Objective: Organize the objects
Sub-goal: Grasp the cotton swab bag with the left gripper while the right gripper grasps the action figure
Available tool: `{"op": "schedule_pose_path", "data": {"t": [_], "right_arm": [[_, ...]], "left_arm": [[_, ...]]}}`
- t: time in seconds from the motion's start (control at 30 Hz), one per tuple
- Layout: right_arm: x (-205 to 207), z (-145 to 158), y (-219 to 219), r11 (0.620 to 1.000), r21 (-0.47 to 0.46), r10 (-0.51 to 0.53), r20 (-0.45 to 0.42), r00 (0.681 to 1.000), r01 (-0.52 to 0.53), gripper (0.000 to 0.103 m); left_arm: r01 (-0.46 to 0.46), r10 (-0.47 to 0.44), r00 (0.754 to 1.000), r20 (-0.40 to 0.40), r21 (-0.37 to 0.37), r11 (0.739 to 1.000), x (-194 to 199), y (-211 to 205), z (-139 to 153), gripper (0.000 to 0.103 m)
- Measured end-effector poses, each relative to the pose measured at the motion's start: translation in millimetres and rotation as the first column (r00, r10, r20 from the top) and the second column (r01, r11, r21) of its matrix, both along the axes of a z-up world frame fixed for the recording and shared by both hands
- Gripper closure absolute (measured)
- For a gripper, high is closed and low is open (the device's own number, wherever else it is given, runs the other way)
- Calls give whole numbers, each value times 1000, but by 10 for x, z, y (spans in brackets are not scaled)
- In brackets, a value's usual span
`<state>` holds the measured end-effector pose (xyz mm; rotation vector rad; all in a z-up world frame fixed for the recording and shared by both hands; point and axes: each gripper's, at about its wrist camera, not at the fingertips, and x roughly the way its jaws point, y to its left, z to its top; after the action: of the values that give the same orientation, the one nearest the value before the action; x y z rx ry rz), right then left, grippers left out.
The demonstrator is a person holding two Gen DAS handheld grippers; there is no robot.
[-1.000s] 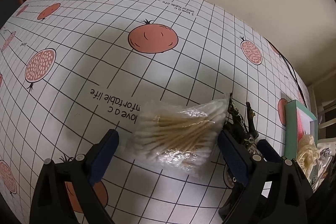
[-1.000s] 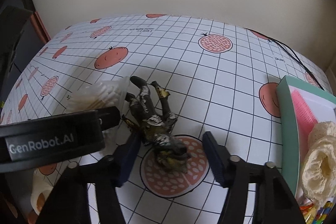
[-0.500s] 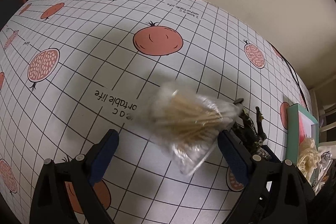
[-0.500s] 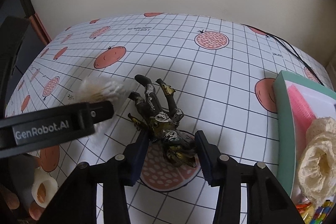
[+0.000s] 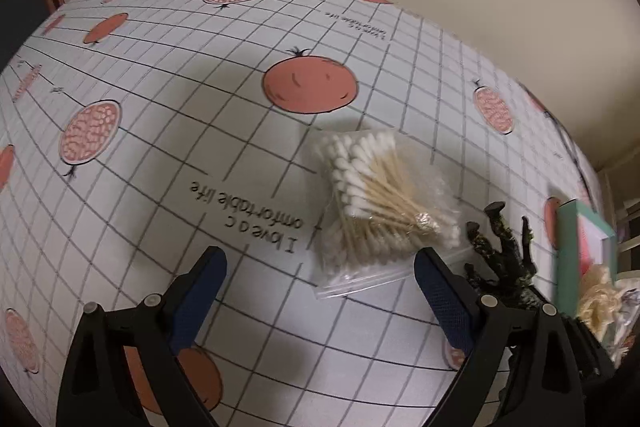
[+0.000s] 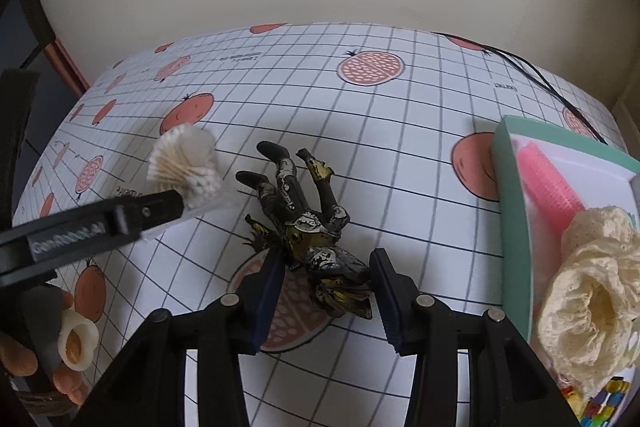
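A clear bag of cotton swabs point(image 5: 380, 203) lies flat on the pomegranate-print tablecloth, just ahead of my open left gripper point(image 5: 318, 259) and nearer its right finger; nothing sits between the jaws. In the right wrist view the same bag point(image 6: 184, 163) rests left of a dark toy figure point(image 6: 304, 211) lying on its back, legs pointing away. My right gripper point(image 6: 326, 259) is shut on the figure's upper body, a pad pressing each side. The figure point(image 5: 500, 247) also shows in the left wrist view, behind the right finger.
A teal box point(image 6: 508, 207) stands at the right, holding a pink item point(image 6: 548, 187), cream lace point(image 6: 592, 287) and small colourful bits. The left tool's black housing point(image 6: 100, 227) crosses the left side, with a person's fingers point(image 6: 16, 359) and a white ring point(image 6: 78, 343) below. A cable point(image 6: 532, 71) runs along the back right.
The swab bag, earlier between the left jaws, has turned and now lies still further ahead. The right jaws have narrowed from wide apart onto the figure.
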<state>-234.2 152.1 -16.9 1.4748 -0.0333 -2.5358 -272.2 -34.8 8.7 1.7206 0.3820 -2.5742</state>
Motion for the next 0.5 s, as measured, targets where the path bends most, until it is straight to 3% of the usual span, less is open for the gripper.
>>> {"op": "schedule_pose_path", "data": {"t": [0.2,0.5], "right_arm": [[-13,1,59,1000,-6,-14,4,1000,14,57],[-5,-5,76,1000,-9,-13,3,1000,13,57]], "left_arm": [[-9,11,999,-34,70,998,-13,-10,85,8],[-35,37,998,-54,48,998,-195,144,83,8]]}}
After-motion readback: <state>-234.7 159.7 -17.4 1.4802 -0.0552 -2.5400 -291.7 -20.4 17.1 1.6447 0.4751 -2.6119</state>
